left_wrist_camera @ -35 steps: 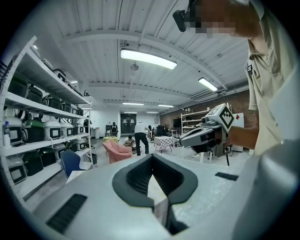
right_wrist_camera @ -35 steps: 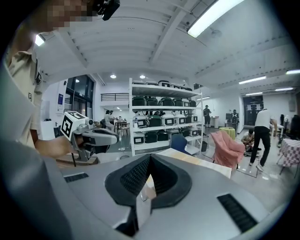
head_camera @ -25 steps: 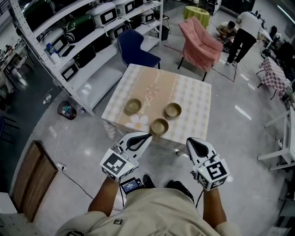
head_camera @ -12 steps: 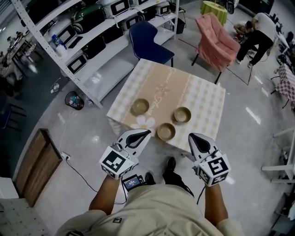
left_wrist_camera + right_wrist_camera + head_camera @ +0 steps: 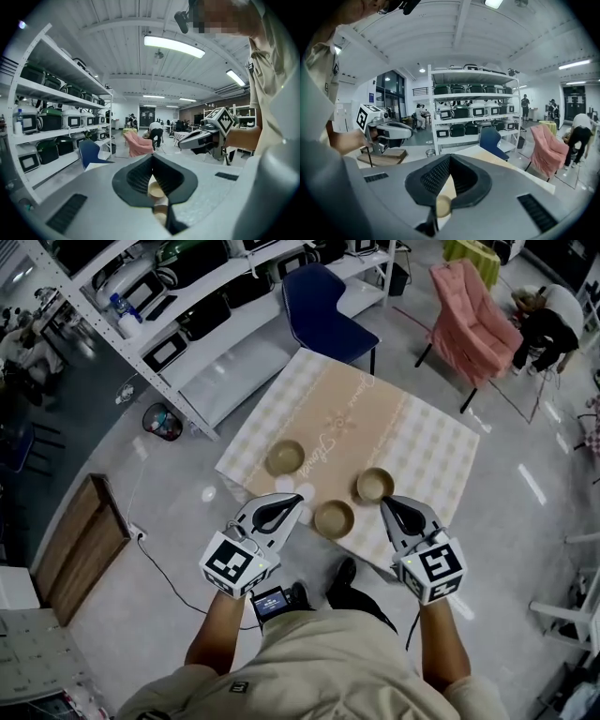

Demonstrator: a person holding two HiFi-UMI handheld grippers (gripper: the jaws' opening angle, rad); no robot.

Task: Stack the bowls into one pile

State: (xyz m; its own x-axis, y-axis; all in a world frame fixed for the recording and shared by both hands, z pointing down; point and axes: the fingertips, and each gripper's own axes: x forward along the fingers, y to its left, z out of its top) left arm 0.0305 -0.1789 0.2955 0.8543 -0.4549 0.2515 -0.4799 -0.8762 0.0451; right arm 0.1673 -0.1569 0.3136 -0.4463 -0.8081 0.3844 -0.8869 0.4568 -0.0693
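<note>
Tan bowls [image 5: 334, 518] lie apart on the table [image 5: 375, 418] mid-frame; we hold left claw [image 5: 300, 506] and right claw [image 5: 383, 502] closed, empty.

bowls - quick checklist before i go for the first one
1. All three upright and apart, none stacked: near bowl, left bowl, right bowl: ok.
2. Bowls empty inside: ok, as far as the head view shows.
3. Nothing held in the left gripper: ok, jaws together with nothing between them.
4. Nothing held in the right gripper: ok, same.
5. Jaws open for a grasp: not ok, both are shut.
6. A gripper lined up on a bowl: not ok. In the head view both tips sit at the near edge of the table, either side of the near bowl.
</note>
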